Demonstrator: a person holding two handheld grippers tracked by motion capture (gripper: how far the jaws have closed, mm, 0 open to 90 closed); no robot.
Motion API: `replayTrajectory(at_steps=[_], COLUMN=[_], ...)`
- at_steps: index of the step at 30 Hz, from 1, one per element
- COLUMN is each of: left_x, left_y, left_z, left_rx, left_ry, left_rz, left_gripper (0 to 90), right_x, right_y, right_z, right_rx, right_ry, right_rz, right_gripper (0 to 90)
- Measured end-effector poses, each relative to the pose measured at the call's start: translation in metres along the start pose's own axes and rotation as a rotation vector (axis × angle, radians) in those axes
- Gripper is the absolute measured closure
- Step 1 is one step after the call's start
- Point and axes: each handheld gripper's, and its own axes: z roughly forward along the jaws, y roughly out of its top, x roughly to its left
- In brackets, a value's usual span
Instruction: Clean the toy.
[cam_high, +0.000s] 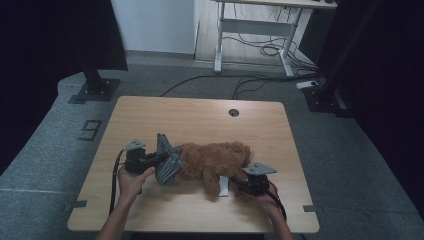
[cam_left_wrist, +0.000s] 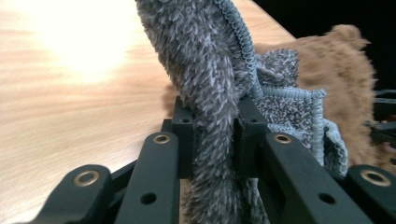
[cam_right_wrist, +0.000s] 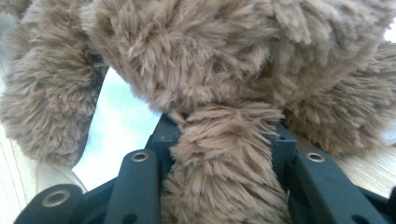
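Black hand-held gripper (cam_high: 159, 159) bodies, brass-ringed screw holes (grey plates on top).

Table (cam_high: 150, 120): light wood top, rounded corners, a round grommet hole (cam_high: 233, 112) near the far edge, well beyond both tongs. Brown plush toy (cam_high: 215, 160) lies on its side on the top, stretched between the left tongs (cam_high: 156, 159) and the right tongs (cam_high: 240, 184). Grey cloth (cam_high: 167, 162) bunched at the left tongs, touching the toy's end. White tag (cam_high: 224, 186) flat on the wood just beside the right tongs, partly under the toy.
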Motion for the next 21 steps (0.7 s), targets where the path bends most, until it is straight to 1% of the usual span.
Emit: replayTrajectory(at_steps=[2,3,6,7,8,9,11,12,13,14,15,17,19,21], left_x=[0.000,-0.003,-0.023,-0.030,-0.037,-0.045,-0.056,-0.061,-0.068,-0.072,-0.080,-0.088,-0.090,-0.087], left_y=[0.001,0.005,0.022,0.028,0.035,0.044,0.055,0.061,0.068,0.071,0.076,0.082,0.084,0.081], left_z=[-0.001,-0.003,-0.009,-0.009,-0.007,-0.002,0.006,0.011,0.018,0.022,0.029,0.040,0.056,0.072], left_rx=[-0.006,-0.017,-0.070,-0.085,-0.088,-0.081,-0.067,-0.053,-0.043,-0.038,-0.026,-0.004,0.030,0.084], left_ry=[0.006,0.006,0.002,0.001,-0.003,-0.015,-0.034,-0.041,-0.056,-0.064,-0.072,-0.075,-0.065,-0.057], left_rz=[-0.001,0.009,0.068,0.084,0.100,0.118,0.138,0.149,0.158,0.165,0.181,0.199,0.201,0.186], left_gripper=[74.4,74.6,74.8,74.8,74.8,74.8,74.7,74.7,74.8,74.7,74.7,74.6,74.5,74.4], right_x=[0.000,0.000,-0.001,-0.001,-0.001,-0.001,0.000,0.000,0.000,0.000,0.000,-0.001,-0.002,-0.002], right_y=[0.000,0.000,0.000,0.000,0.000,0.000,0.000,0.000,0.000,0.000,0.000,0.000,0.000,-0.001], right_z=[0.000,0.000,0.000,0.000,0.000,0.000,0.000,-0.001,-0.001,-0.001,-0.001,-0.001,-0.001,-0.001], right_rx=[0.001,0.002,0.002,0.001,0.001,0.001,0.003,0.004,0.004,0.004,0.004,0.004,-0.001,-0.005], right_ry=[-0.001,-0.002,0.000,0.001,0.000,-0.001,-0.004,-0.006,-0.007,-0.007,-0.006,-0.003,0.003,0.001], right_rz=[-0.001,-0.003,0.002,0.003,0.003,0.003,0.001,-0.001,-0.003,-0.004,-0.005,-0.009,-0.006,-0.004], right_gripper=[58.6,58.6,58.6,58.5,58.5,58.5,58.5,58.5,58.5,58.5,58.5,58.3,57.7,57.0])
